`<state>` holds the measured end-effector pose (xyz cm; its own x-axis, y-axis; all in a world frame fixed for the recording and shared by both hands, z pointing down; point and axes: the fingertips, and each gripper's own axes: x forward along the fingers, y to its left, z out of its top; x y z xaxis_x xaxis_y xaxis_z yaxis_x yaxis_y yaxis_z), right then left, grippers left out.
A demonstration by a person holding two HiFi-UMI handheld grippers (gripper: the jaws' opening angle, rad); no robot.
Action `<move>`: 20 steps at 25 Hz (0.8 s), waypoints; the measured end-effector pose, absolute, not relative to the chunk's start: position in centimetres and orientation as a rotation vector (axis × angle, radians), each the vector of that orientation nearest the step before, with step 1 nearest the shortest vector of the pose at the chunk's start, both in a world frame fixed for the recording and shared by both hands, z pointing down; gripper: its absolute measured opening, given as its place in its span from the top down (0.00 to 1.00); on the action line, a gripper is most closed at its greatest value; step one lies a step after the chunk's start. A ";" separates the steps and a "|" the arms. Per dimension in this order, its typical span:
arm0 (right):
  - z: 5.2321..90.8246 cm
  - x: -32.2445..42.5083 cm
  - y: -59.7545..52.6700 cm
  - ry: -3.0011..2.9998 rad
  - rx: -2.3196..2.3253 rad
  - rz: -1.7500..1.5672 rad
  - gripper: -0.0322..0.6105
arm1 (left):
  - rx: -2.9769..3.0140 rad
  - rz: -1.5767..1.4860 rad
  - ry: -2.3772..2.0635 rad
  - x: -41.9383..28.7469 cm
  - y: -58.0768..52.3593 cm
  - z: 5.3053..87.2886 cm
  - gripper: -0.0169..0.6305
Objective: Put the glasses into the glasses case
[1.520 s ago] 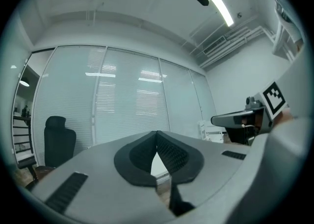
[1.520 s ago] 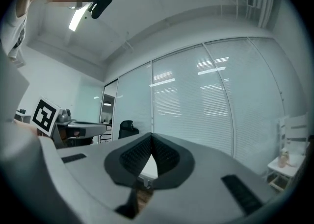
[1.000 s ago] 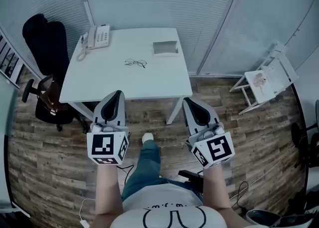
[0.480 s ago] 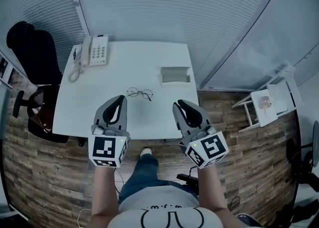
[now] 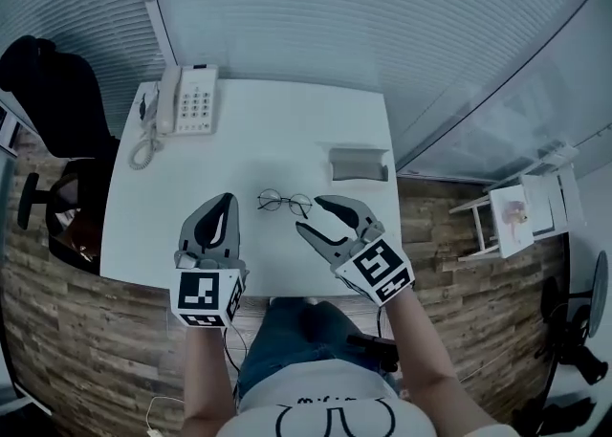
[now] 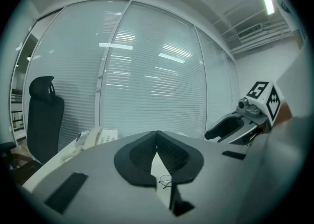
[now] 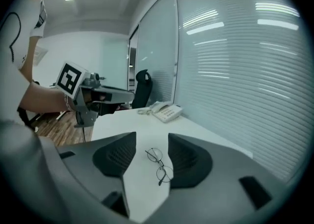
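Thin round wire glasses [image 5: 284,202] lie unfolded on the white table [image 5: 239,143], seen too in the right gripper view as glasses [image 7: 159,165]. The grey glasses case [image 5: 360,163] sits farther back and to the right. My right gripper [image 5: 311,215] points left at the glasses from just short of them. Its jaws are opening, and the right gripper [image 7: 152,137] frames the glasses without touching them. My left gripper [image 5: 225,202] hovers left of the glasses, shut and empty. In its own view the left gripper [image 6: 157,133] has its tips together, with the glasses [image 6: 165,181] beyond.
A white desk phone [image 5: 191,100] with a coiled cord sits at the table's far left corner. A black office chair [image 5: 48,72] stands left of the table, and a small white stool [image 5: 521,210] is on the floor to the right. Blinds close off the back.
The person has stepped up to the table. Both grippers moved forward over its near edge. The right gripper turned left toward the glasses and went from shut to open.
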<state>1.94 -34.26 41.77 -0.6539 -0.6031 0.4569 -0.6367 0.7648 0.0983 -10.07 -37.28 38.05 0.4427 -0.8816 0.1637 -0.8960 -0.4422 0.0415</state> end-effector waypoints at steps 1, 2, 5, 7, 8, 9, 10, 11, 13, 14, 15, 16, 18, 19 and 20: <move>42.8 1.6 -35.0 -2.473 0.881 0.103 0.63 | 2.538 0.180 -1.594 -10.4 -37.6 38.7 0.95; 43.9 1.2 -35.7 -2.458 0.827 0.108 0.63 | 2.511 0.183 -1.601 -10.8 -38.0 39.3 0.95; 47.2 0.3 -37.7 -2.414 0.688 0.120 0.66 | 2.442 0.205 -1.620 -11.7 -38.4 41.1 0.95; 49.5 0.0 -38.9 -2.376 0.609 0.126 0.68 | 2.408 0.227 -1.636 -12.3 -38.5 42.0 0.95; 50.6 -0.1 -39.4 -2.352 0.571 0.133 0.69 | 2.391 0.238 -1.647 -12.6 -38.5 42.4 0.95; 51.8 -0.1 -39.8 -2.328 0.534 0.141 0.71 | 2.372 0.246 -1.659 -12.9 -38.5 42.9 0.95; 52.9 -0.1 -40.2 -2.305 0.498 0.151 0.72 | 2.352 0.253 -1.673 -13.2 -38.5 43.3 0.95; 54.0 -0.1 -40.5 -2.285 0.464 0.161 0.73 | 2.334 0.259 -1.686 -13.5 -38.6 43.7 0.95; 55.8 -0.1 -40.9 -2.256 0.403 0.175 0.75 | 2.303 0.272 -1.709 -13.9 -38.5 44.4 0.95; 56.5 -0.2 -41.1 -2.245 0.377 0.177 0.75 | 2.291 0.281 -1.718 -14.0 -38.5 44.6 0.95; 57.1 -0.2 -41.3 -2.238 0.352 0.178 0.76 | 2.280 0.289 -1.727 -14.1 -38.4 44.8 0.95; 57.5 -0.3 -41.4 -2.233 0.329 0.181 0.77 | 2.270 0.297 -1.735 -14.1 -38.4 45.0 0.95; 58.3 -0.3 -41.7 -2.225 0.290 0.189 0.78 | 2.252 0.309 -1.751 -14.2 -38.2 45.2 0.95; 58.6 -0.3 -41.8 -2.223 0.275 0.194 0.79 | 2.244 0.314 -1.757 -14.2 -38.2 45.3 0.95; 58.8 -0.3 -41.9 -2.224 0.262 0.199 0.80 | 2.237 0.319 -1.762 -14.2 -38.1 45.4 0.95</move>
<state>-0.30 -41.88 58.79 -0.6051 -0.1183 0.7873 -0.2561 0.9653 -0.0518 -14.19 -38.08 45.41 0.2337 -0.9116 0.3382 -0.9723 -0.2203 0.0782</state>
